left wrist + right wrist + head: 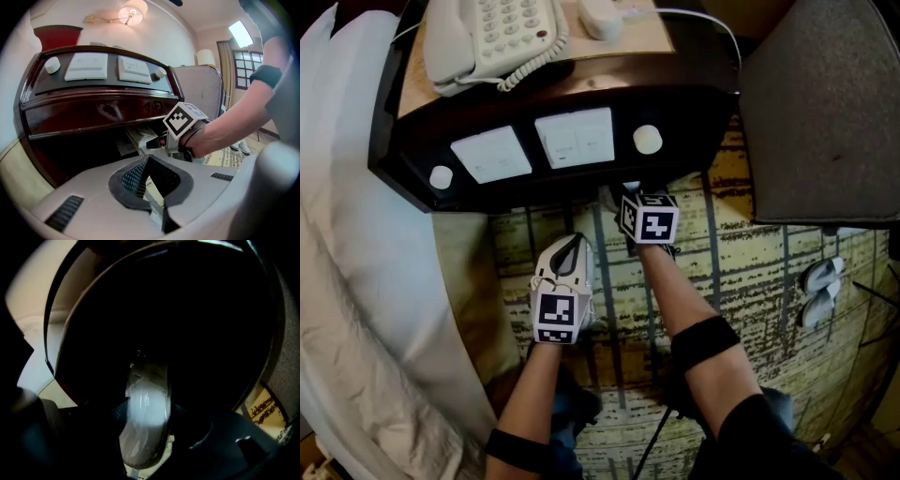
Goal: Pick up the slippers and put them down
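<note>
The right gripper's (146,401) jaws grasp a wrapped slipper (140,437) under the nightstand (675,103), centre frame. The left gripper's (149,164) jaws are clenched, empty. Setting the slipper down seems still ahead.

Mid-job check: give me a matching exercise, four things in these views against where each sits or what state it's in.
Things:
1 telephone
2 left claw
3 right claw
4 armchair

Places or states:
A shut, empty
B beside the nightstand, at the head view's right
C on top of the nightstand
D closed on a wrapped slipper

Pairs: 1-C, 2-A, 3-D, 4-B
</note>
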### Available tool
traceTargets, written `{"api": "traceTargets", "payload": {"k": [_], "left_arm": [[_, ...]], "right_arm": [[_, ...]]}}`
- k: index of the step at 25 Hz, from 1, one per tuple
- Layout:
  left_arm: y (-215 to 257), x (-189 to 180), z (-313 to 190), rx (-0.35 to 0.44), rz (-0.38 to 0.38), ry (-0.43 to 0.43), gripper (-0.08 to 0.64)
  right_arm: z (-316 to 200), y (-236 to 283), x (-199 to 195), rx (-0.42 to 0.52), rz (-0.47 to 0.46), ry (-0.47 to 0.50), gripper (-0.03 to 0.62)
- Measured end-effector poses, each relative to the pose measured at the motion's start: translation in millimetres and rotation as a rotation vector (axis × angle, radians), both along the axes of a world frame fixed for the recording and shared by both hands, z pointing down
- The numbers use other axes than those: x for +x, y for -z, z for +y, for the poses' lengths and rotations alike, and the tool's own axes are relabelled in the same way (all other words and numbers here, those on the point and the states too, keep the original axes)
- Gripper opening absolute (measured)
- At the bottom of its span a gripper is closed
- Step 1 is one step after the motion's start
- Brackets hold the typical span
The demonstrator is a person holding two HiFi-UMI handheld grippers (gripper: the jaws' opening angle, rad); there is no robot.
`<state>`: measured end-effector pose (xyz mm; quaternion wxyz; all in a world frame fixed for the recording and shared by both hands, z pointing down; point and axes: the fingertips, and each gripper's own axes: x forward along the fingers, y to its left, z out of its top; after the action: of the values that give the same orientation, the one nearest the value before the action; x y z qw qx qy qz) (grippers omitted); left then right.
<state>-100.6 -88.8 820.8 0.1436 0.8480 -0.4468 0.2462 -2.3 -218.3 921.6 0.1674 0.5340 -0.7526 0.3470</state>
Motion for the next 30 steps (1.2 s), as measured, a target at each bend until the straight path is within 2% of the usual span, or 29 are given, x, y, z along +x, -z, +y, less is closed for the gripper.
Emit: {"api": "traceTargets", "payload": {"k": [8, 12, 14, 15, 22, 25, 27, 30], "left_arm": [[0, -9, -11, 0.021, -0.003, 0.006, 0.001], [2, -12, -17, 0.031, 0.005, 0.017, 0.001], [3, -12, -17, 0.034, 0.009, 0.017, 0.001], [3, -12, -17, 0.034, 0.01, 0.016, 0.001], [13, -11, -2, 0.017, 0.008, 0.012, 0.001], [28, -12, 11, -0.008, 0.007, 0.014, 0.001], [47, -15, 22, -0.032, 0.011, 0.026, 0.001], [91, -14, 42, -0.063, 0.013, 0.026, 0.001]], "right_arm": [[-10, -12, 3, -0.003, 0.043, -0.049, 0.29], [-11, -11, 8, 0.04, 0.134, -0.045, 0.345], [-12, -7, 10, 0.07, 0.16, -0.044, 0.393], [-12, -5, 10, 0.08, 0.166, -0.036, 0.396], [0, 30, 2, 0.13, 0.209, 0.023, 0.393], [19, 37, 4, 0.085, 0.21, 0.039, 0.387], [40, 43, 8, 0.047, 0.217, 0.053, 0.359], [76, 87, 6, 0.0, 0.187, 0.065, 0.313]]}}
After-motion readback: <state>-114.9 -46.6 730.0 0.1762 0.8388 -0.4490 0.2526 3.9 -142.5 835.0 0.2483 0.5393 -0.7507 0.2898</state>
